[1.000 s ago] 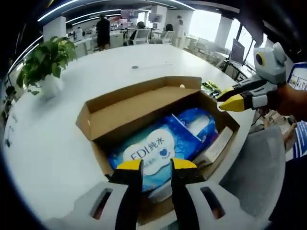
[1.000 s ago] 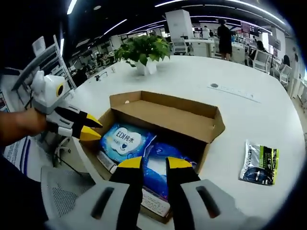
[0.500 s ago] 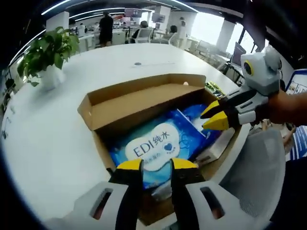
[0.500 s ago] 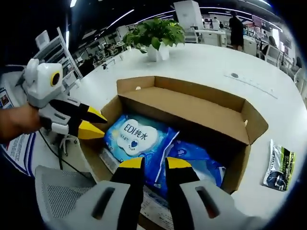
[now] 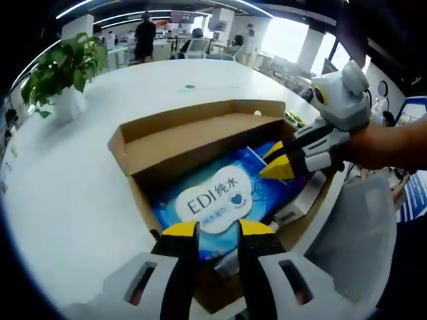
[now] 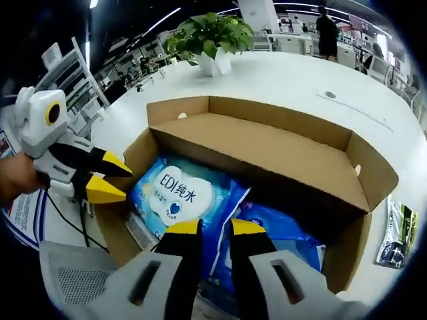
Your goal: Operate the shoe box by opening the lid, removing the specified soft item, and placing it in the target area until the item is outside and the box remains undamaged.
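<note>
With the shoe box (image 5: pixel 200 143) open at the tabletop's near edge, both the left gripper (image 5: pixel 217 230) and right gripper (image 6: pixel 208 228), jaws slightly apart, should pinch the wipes pack (image 6: pixel 177 197) by its loose film, clear of the cardboard.

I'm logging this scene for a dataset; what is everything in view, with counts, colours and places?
Shoe box: one, brown cardboard, on the table, lid folded open.
Wipes pack: one, blue with a white label, lying in the box.
Second soft pack: one, blue, in the box beside the wipes pack.
Flat white box: one, along the box's inner wall.
Foil packet: one, dark with yellow-green, on the table outside the box.
Potted plant: one, green in a white pot, far side of the table.
Table: one, white, round.
People: several, at desks in the background.
Left gripper: yellow-tipped jaws, apart over the wipes pack.
Right gripper: yellow-tipped jaws, apart over the box.
</note>
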